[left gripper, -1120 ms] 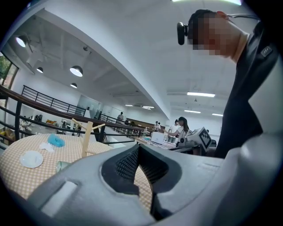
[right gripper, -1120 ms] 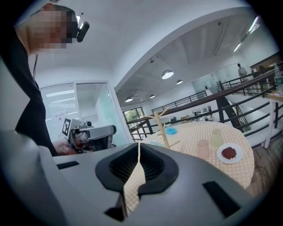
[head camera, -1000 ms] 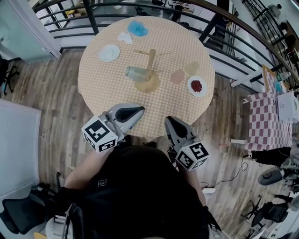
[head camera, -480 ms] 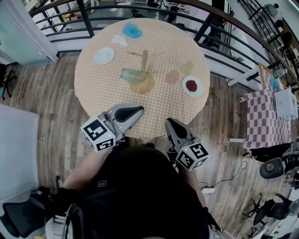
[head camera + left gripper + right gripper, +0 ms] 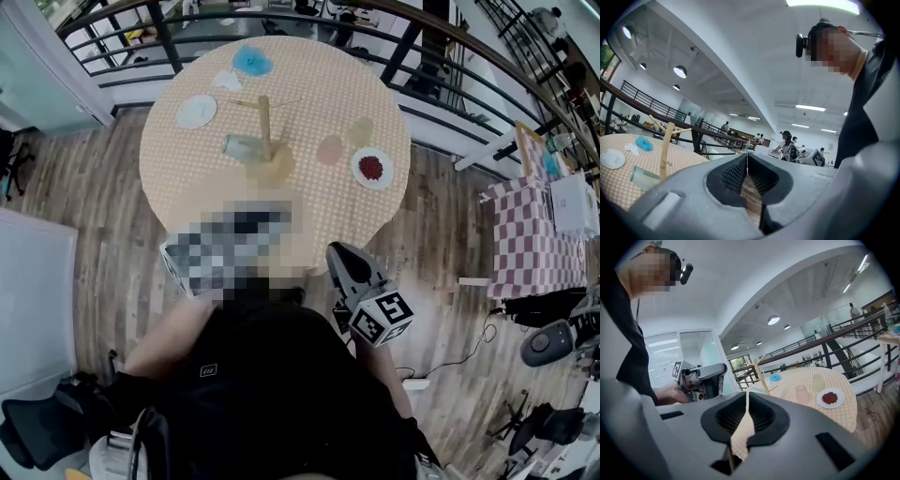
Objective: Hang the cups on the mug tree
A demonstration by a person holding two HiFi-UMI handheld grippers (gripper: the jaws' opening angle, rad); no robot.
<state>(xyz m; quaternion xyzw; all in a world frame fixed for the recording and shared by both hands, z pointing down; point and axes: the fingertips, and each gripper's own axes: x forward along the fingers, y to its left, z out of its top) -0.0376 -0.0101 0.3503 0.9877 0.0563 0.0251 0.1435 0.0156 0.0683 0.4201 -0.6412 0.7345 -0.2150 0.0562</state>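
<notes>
- Opening step, by my reading: no cup hangs on the mug tree (image 5: 265, 117), and both grippers are well short of it.
- The left gripper (image 5: 747, 158) and right gripper (image 5: 748, 397) have their jaws closed together, with nothing between them.
- The next move likely calls for opening the jaws and reaching for the clear cup (image 5: 242, 145), which lies on its side just beside the tree's base.
- The pink cup (image 5: 329, 150) and pale cup (image 5: 360, 132) stand upright right of the tree, seemingly empty.
- Beyond them, a small plate (image 5: 357, 174) holds red bits.
</notes>
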